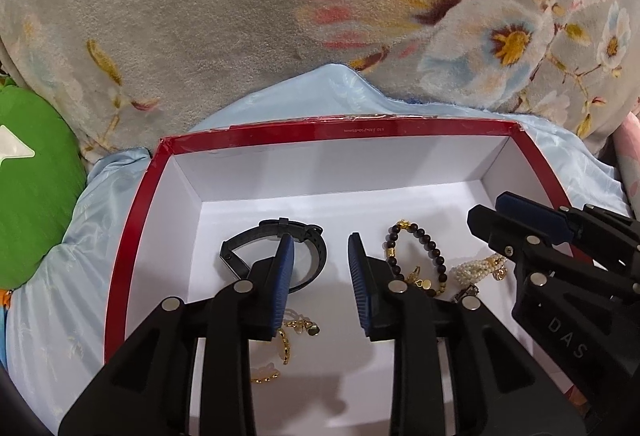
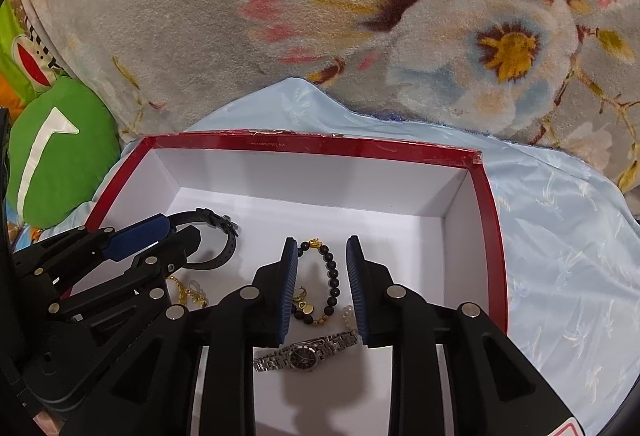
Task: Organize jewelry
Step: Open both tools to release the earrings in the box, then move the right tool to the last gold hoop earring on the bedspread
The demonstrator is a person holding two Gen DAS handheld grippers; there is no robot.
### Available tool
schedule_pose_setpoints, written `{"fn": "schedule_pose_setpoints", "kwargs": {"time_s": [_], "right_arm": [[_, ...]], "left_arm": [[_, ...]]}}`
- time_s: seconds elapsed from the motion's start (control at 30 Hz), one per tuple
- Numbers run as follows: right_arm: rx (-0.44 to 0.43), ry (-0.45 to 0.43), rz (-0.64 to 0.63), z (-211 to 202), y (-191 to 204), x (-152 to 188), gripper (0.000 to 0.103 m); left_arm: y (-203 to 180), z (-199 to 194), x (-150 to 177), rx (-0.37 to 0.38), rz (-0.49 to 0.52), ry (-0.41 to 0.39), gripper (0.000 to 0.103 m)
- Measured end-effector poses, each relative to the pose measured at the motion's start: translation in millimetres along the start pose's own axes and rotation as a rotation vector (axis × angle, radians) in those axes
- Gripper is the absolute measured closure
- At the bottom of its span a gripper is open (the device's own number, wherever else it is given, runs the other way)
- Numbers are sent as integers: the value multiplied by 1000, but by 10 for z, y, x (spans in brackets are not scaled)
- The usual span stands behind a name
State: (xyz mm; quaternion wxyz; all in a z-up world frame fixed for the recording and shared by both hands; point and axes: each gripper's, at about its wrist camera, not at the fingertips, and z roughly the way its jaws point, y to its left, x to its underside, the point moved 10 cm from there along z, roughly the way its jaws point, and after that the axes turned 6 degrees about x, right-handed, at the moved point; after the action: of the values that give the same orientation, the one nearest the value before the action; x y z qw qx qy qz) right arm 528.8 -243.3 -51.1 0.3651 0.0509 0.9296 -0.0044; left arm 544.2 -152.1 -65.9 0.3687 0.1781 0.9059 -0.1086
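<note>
Both tongs, left (image 1: pixel 322 268) and right (image 2: pixel 322 268), hung apart and empty inside the red-rimmed white cardboard box (image 1: pixel 340 125); its jewelry lay close: silver metal watch (image 2: pixel 306 354), dark bead bracelet (image 2: pixel 330 280), gold chain (image 1: pixel 285 346). Grabbing one risked snagging neighbours

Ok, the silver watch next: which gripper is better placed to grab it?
Right, probably. The silver watch lies just below the open right gripper, between its fingers' line. The left gripper, also open, hangs over the box nearer the black watch, and its view hardly shows the silver one.
</note>
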Motion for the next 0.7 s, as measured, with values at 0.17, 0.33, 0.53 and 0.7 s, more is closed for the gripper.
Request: {"fn": "schedule_pose_setpoints", "kwargs": {"time_s": [0.17, 0.33, 0.53, 0.7], "right_arm": [[10, 1, 3, 0, -17, -1, 74], [29, -35, 10, -80, -53, -12, 64], [78, -119, -27, -490, -106, 258, 55], [65, -139, -38, -1126, -122, 811, 49]], "left_arm": [[2, 3, 1, -11, 5, 1, 76], [53, -60, 14, -64, -2, -19, 75], [150, -590, 193, -163, -22, -92, 42], [91, -1285, 544, -164, 15, -120, 42]]}}
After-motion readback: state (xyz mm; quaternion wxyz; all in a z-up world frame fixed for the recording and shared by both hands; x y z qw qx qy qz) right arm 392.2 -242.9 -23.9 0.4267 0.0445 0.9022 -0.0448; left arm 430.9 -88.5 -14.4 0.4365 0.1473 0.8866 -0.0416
